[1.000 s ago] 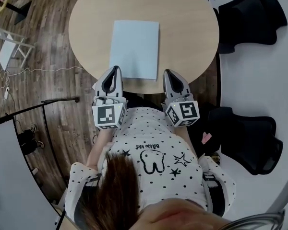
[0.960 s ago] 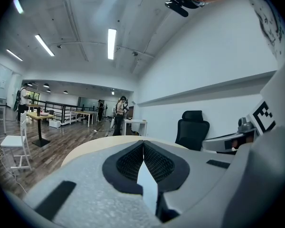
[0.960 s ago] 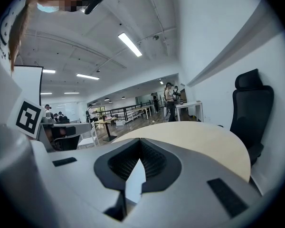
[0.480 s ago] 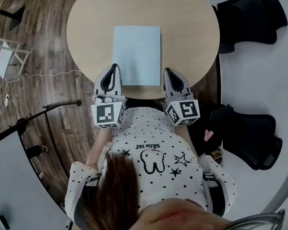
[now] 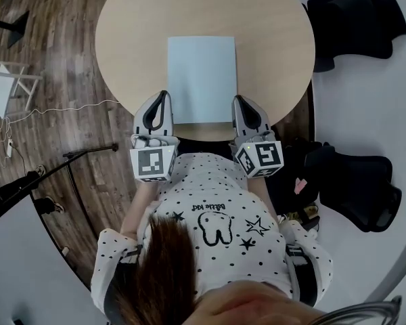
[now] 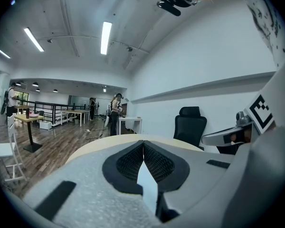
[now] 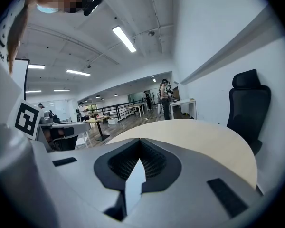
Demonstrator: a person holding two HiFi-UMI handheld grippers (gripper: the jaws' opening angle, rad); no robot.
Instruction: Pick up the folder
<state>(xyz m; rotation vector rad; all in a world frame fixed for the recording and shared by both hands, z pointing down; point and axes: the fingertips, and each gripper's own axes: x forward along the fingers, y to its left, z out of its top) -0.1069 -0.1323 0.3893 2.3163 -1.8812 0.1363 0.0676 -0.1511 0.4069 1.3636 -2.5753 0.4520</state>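
Observation:
A pale blue folder (image 5: 202,78) lies flat on the round wooden table (image 5: 271,32), its near edge close to the table's front rim. My left gripper (image 5: 164,95) hovers just left of the folder's near left corner, shut with nothing in it. My right gripper (image 5: 237,100) sits just right of the near right corner, also shut and empty. Both point across the table. In the left gripper view the jaws (image 6: 143,143) meet tip to tip; the right gripper view shows the same (image 7: 139,140). The folder is hidden in both gripper views.
Black office chairs stand right of the table (image 5: 355,19) and nearer me (image 5: 355,185). A cable (image 5: 61,107) runs over the wooden floor at left, beside a black stand (image 5: 88,152). People stand far off by tables (image 6: 115,113).
The table and folder have shifted nearer and a little right in the head view. Both grippers now flank the folder's near corners. Jaws stay shut.

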